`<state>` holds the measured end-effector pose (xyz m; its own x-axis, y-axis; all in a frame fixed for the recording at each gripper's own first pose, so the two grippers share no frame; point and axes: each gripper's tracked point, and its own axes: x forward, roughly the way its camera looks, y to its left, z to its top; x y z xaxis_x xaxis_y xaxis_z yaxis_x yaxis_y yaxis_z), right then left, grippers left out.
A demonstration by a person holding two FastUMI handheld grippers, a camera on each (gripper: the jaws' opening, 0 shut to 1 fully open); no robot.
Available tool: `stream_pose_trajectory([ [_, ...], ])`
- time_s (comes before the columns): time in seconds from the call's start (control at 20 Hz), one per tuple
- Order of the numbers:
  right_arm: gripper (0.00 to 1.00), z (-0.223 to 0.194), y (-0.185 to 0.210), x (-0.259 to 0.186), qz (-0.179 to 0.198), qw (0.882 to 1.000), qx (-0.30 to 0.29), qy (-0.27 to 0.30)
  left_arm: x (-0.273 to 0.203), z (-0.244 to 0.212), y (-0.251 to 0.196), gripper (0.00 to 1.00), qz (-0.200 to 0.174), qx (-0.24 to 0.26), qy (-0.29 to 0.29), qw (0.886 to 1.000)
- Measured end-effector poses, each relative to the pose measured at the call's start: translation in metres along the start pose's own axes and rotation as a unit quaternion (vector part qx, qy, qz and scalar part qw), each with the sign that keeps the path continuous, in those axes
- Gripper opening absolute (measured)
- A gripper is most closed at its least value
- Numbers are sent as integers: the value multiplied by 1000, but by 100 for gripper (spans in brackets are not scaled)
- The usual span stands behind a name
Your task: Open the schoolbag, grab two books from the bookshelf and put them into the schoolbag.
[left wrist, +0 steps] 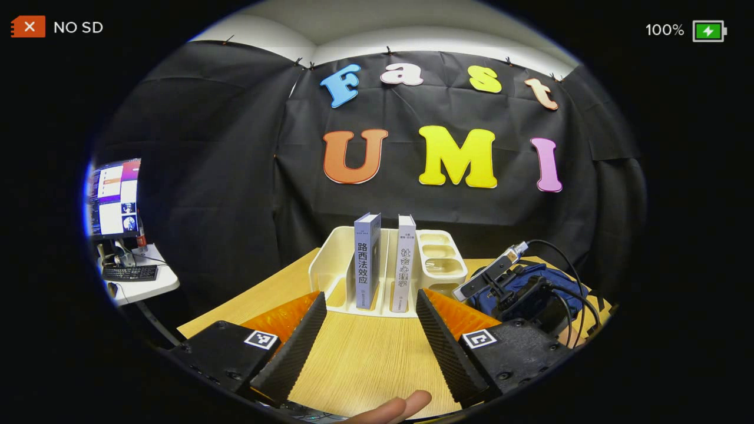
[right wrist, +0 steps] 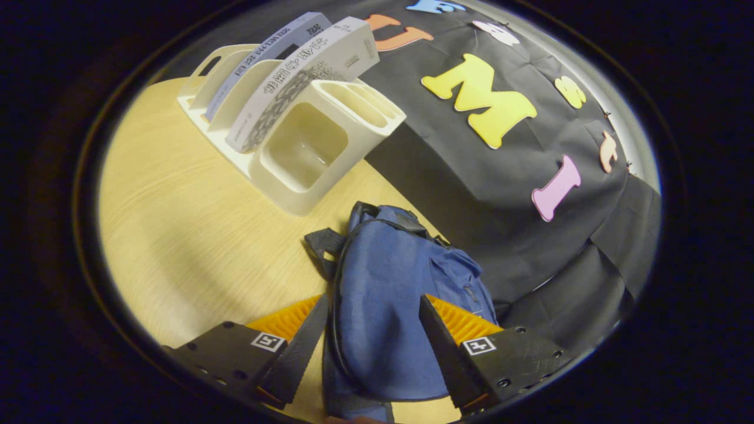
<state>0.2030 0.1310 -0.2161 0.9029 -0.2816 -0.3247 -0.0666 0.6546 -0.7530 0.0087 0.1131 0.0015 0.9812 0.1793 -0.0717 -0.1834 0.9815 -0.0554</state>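
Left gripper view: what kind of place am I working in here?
Most likely a recording booth set up as a study desk: black cloth wall, a wooden table carrying a cream bookshelf with two books, and a side desk with a monitor and keyboard.

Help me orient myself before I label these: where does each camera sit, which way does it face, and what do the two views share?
Left gripper view: rides the left gripper, facing level across the table at the bookshelf with two upright books; own open fingers and a fingertip show.
Right gripper view: rides the right gripper, tilted down over the blue schoolbag; own open fingers straddle it.
Shared: bookshelf, books, schoolbag, table.
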Motion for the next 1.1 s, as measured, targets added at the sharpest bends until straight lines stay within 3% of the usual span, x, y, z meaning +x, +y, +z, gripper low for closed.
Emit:
stream_pose_trajectory([
  [0.15,87,2,6,0,3,1000,-8,4,-1,2,-2,98,-4,-1,-3,1000],
  [0.2,74,4,4,-3,-5,1000,-13,1,-1,2,-2,98,-4,0,-2,1000],
  [0.35,74,10,-5,-16,-11,1000,-9,-7,-1,0,-2,98,-8,-4,2,1000],
  [0.4,80,13,-12,-18,-18,1000,-3,-8,0,0,-3,98,-12,-7,4,1000],
  [0.55,77,18,-38,-17,-45,999,7,-17,-1,-2,-2,98,-16,-20,9,1000],
  [0.65,59,12,-43,-12,-42,999,12,-7,1,-2,0,98,-13,-26,10,1000],
  [0.8,60,-7,-28,-2,-17,1000,7,25,3,-4,3,97,-6,-22,12,1000],
  [0.85,67,-10,-26,0,-21,999,4,29,3,-5,2,98,-6,-20,13,1000],
  [0.9,60,-6,-27,2,-30,999,1,21,3,-5,0,98,-7,-18,15,1000],
  [0.95,62,-2,-30,4,-43,999,2,16,3,-6,1,98,-9,-17,14,1000],
  [1.0,42,-3,-29,4,-45,999,-2,11,3,-6,-1,98,-10,-16,15,1000],
  [1.05,42,0,-28,4,-43,999,-7,4,2,-5,-3,98,-11,-15,14,1000],
  [1.1,36,6,-28,3,-46,999,-5,-9,3,-5,-2,98,-11,-14,14,1000],
])
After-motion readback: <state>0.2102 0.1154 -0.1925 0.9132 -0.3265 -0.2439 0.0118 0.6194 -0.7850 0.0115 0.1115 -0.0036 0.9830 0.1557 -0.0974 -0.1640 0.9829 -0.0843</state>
